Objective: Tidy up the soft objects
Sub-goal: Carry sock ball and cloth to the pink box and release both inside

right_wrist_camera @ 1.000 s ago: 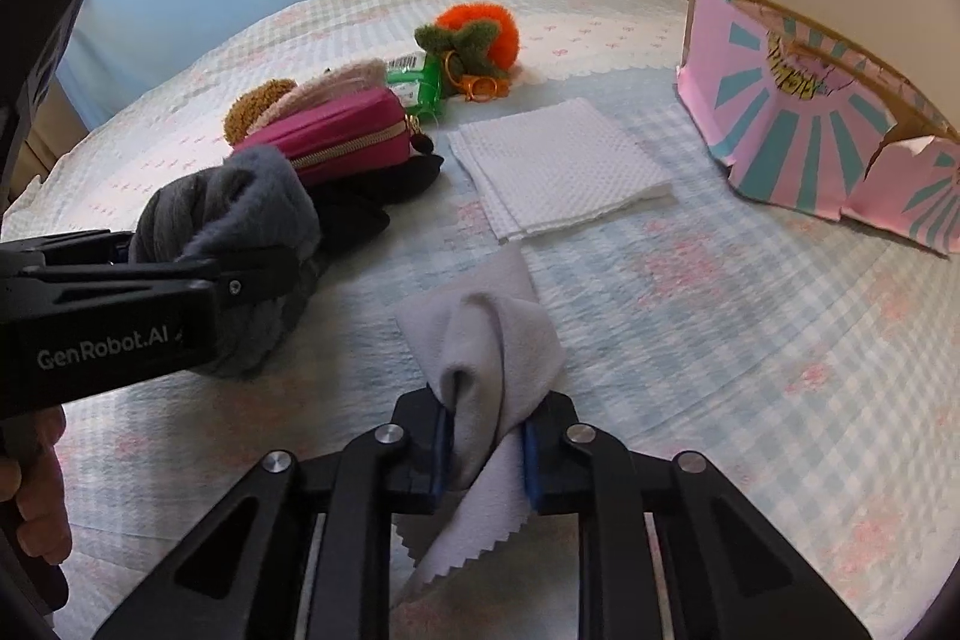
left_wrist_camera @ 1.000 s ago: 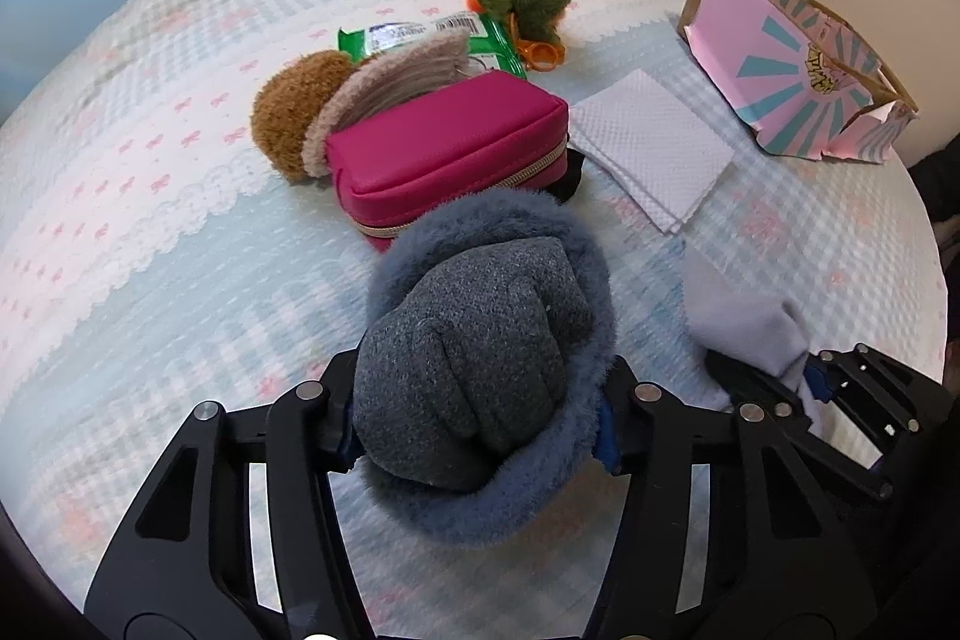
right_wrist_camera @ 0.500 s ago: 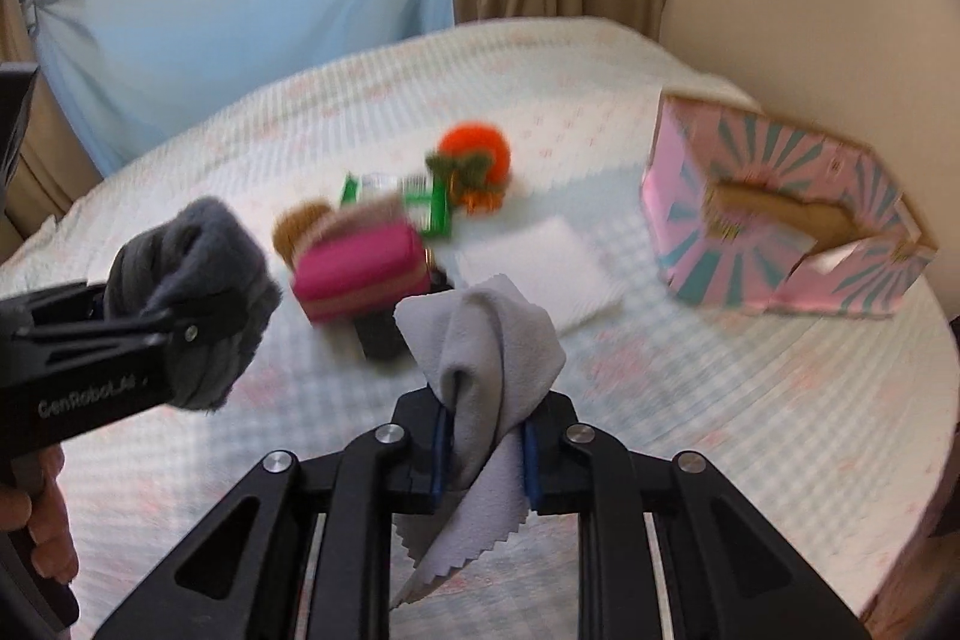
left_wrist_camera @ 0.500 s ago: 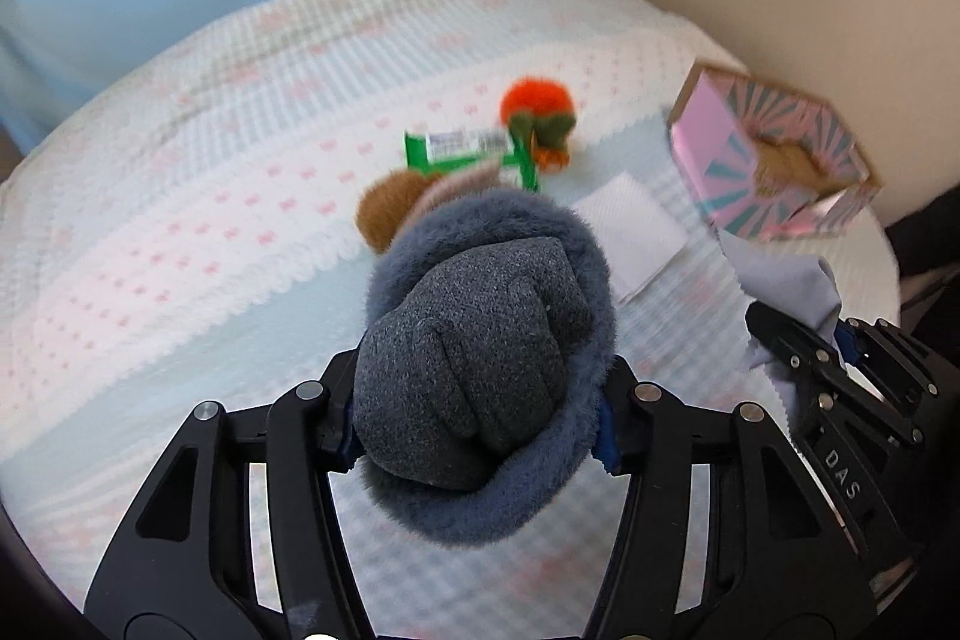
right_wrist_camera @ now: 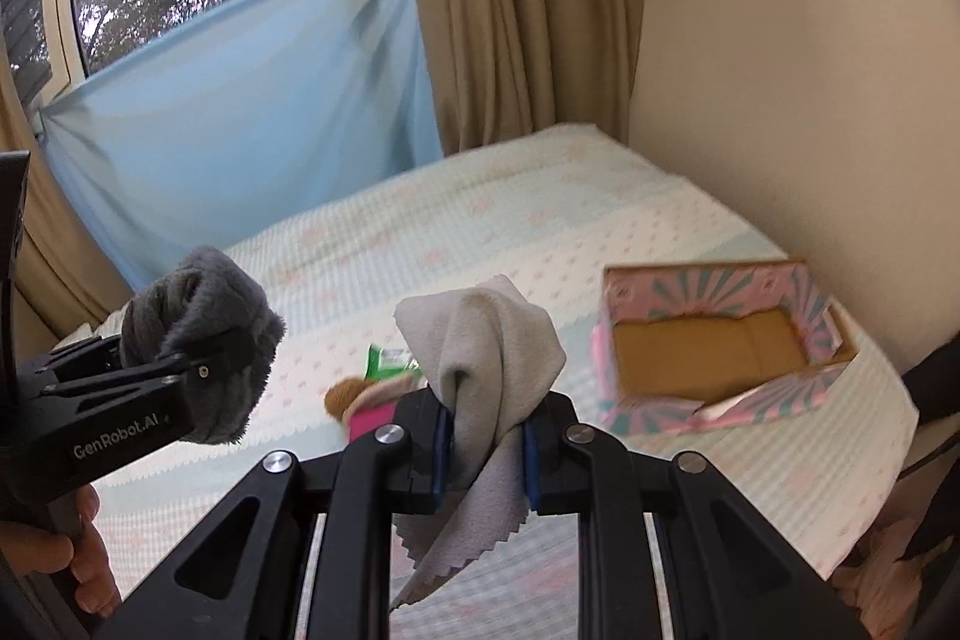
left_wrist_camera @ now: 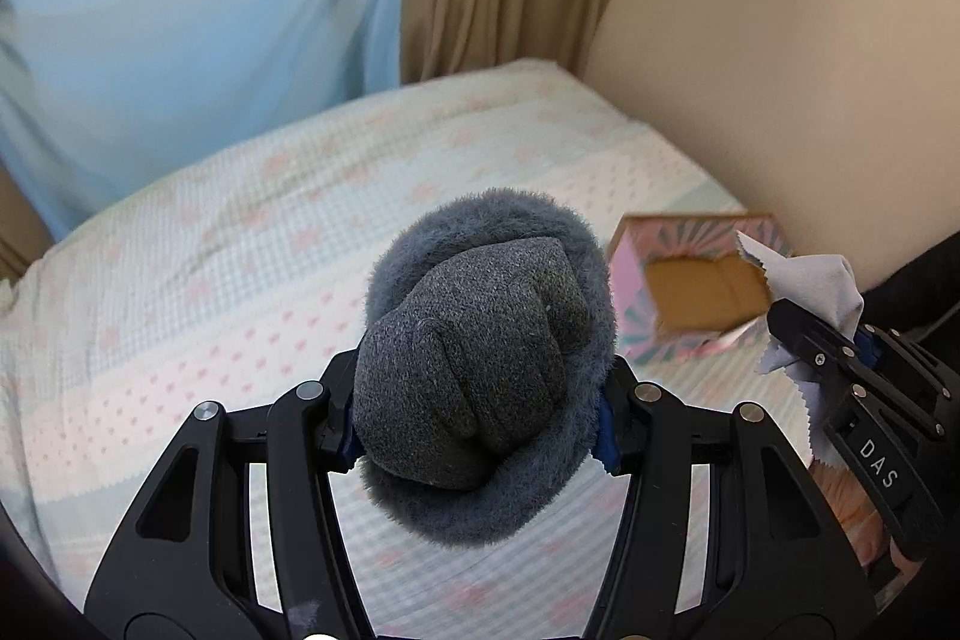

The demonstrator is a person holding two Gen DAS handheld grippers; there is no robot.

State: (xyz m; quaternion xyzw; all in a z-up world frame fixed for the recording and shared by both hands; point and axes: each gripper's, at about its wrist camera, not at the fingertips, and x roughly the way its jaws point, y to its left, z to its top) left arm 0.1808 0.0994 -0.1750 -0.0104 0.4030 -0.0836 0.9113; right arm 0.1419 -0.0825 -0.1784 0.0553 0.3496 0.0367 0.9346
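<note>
My left claw grips the glove, my right claw pinches the cloth; the box looks empty, so nothing's stowed yet.

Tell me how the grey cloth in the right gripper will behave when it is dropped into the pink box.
The grey cloth looks floppy: it bunches above the right gripper and hangs loose below. It is probably light, so it may drape over the pink box rim rather than drop straight in.
</note>
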